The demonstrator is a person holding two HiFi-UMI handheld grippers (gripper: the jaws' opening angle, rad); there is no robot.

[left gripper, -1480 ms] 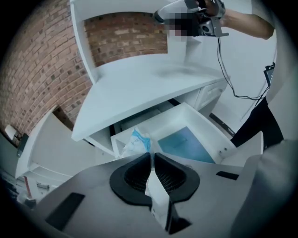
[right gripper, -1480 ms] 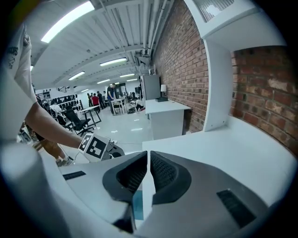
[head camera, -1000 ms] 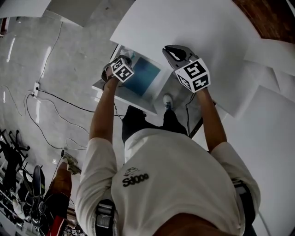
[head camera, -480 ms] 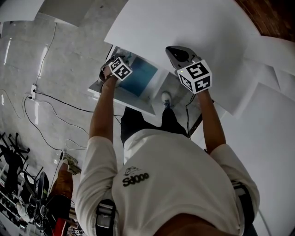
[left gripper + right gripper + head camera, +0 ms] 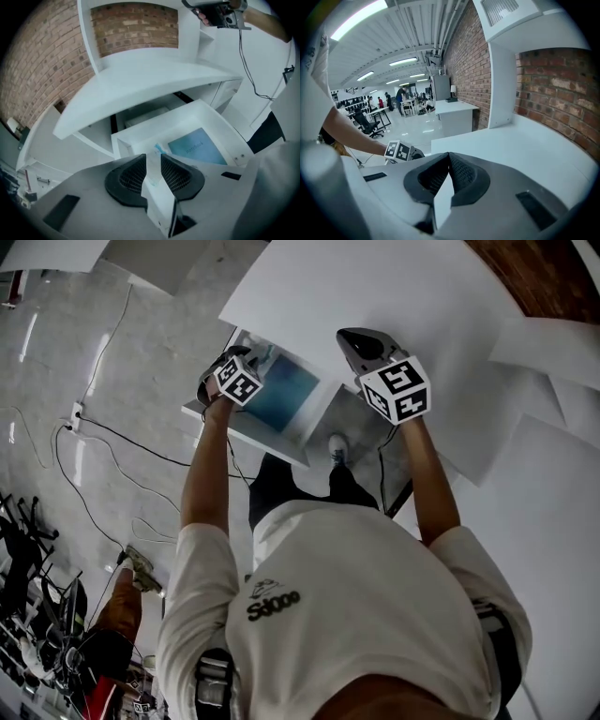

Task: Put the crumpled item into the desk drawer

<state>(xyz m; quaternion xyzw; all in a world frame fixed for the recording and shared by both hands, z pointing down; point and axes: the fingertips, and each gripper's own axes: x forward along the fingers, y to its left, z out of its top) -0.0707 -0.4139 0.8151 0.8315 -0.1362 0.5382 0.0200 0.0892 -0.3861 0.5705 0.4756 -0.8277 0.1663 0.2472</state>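
While you look down from the head view, your left gripper [image 5: 232,379] hangs over the left end of the open white desk drawer [image 5: 246,434], beside a flat blue book [image 5: 281,395] lying inside it. Your right gripper [image 5: 354,343] is held well apart from it, above the white desk top [image 5: 394,287]. The crumpled item cannot be picked out from up here. From the left gripper view, the two dark ribbed pads are spreading apart. In the gap between them shows a small pale crumpled item with a teal edge [image 5: 157,150]. It lies straight ahead of the pads and below them, in the drawer's near left corner, just left of the blue book. The pads do not appear to press on it, so it looks released into the drawer. Its long axis seems to run along the gap, away from you. From the right gripper view, that gripper's pads meet at their tips with nothing between them, pointing across the desk top toward a red brick wall [image 5: 562,84]. The left gripper is by far the nearer one, so drawing it straight back should clear the item.
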